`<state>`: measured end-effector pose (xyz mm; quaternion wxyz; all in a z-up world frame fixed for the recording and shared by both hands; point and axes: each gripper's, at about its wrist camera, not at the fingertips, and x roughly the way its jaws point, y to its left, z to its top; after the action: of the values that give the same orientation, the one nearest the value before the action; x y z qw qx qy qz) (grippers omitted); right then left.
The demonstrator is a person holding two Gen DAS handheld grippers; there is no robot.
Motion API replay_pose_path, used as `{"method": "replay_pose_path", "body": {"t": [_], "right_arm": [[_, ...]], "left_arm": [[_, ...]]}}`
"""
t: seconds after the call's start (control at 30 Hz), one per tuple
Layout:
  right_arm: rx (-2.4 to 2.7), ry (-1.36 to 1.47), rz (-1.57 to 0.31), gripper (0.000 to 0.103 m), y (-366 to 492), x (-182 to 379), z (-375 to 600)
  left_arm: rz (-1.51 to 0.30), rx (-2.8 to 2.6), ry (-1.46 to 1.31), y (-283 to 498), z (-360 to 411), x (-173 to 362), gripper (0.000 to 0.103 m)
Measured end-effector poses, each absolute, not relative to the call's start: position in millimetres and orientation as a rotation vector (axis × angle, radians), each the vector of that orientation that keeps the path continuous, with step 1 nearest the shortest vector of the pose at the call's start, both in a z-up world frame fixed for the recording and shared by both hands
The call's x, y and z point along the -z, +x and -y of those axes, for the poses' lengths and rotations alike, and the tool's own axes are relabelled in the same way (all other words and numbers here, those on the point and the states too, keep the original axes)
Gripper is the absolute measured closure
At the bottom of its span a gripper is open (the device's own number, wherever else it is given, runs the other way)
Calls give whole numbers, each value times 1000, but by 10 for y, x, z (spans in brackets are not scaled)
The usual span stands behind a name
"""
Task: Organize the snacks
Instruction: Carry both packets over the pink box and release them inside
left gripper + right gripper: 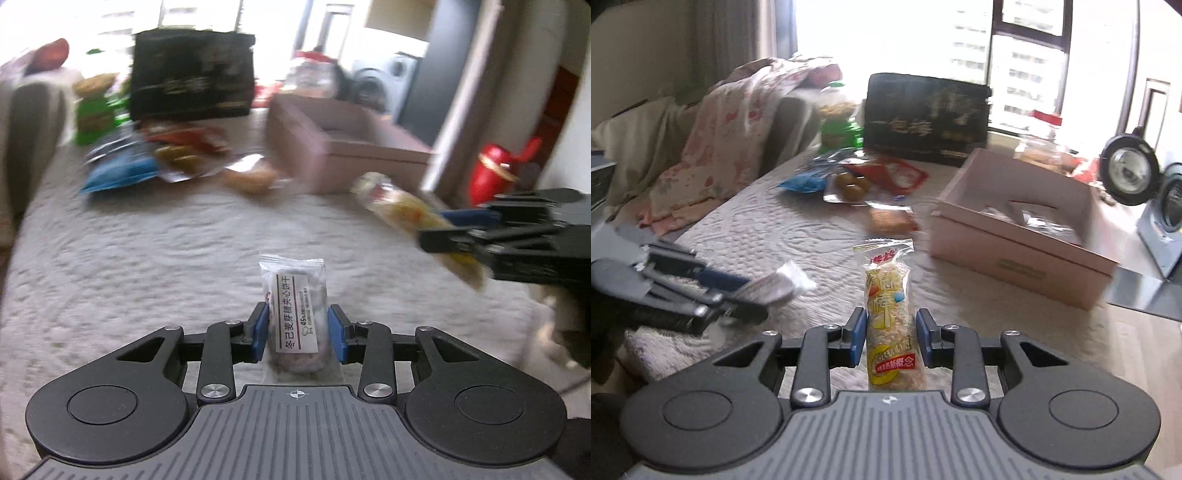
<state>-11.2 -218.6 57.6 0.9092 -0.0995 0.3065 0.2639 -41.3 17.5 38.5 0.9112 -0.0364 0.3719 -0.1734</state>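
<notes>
My left gripper (297,326) is shut on a clear-wrapped biscuit packet (295,310) with a white label, held above the white textured cover (147,266). My right gripper (891,334) is shut on a yellow rice-cracker stick pack (889,321). In the left wrist view the right gripper (458,229) shows at the right with that pack (402,206). In the right wrist view the left gripper (731,291) shows at the left with its packet (775,284). An open pink box (1015,236) stands to the right; it also shows in the left wrist view (343,147).
A heap of snack bags (857,177) lies at the far side, with a green bag (836,129) and a black gift box (925,118) behind it. A floral blanket (738,129) lies on the left. A red ornament (495,173) stands at the right.
</notes>
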Motion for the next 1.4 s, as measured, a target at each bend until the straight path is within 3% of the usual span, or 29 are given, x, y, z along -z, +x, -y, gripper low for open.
{"method": "replay_pose_path", "body": {"t": [0.23,0.47,0.6,0.77,0.83,1.23,1.27,1.33,1.4], "right_arm": [[-450,-152,-530,74,-110,-963,2683],[-362,-29,-445,74,568,-1598,3043],[-296,48,-483,74,1147,-1739,3174],[-273,89,-543,74,1556,-1634,3234],[-267,78,-584,74,1698,-1517,3177],[-314,134,-847,73,2653,-739,2323],[-315,147,-861,71,2700,-719,2279],[-315,157,-874,54,2743,-723,2193],[-288,123,-860,49,2723,-783,2092]], "left_arm": [[-600,462,-133,-312,170,-987,64],[-503,452,-209,736,435,-1585,64],[-593,483,-296,1490,569,-1464,64],[-817,455,-374,2257,654,-921,63],[-799,446,-343,2377,654,-774,62],[-607,279,-442,1921,-473,-1030,62],[-624,213,-457,1809,-639,-1020,62],[-652,109,-477,1616,-911,-958,62],[-645,90,-462,1404,-1134,-875,62]]}}
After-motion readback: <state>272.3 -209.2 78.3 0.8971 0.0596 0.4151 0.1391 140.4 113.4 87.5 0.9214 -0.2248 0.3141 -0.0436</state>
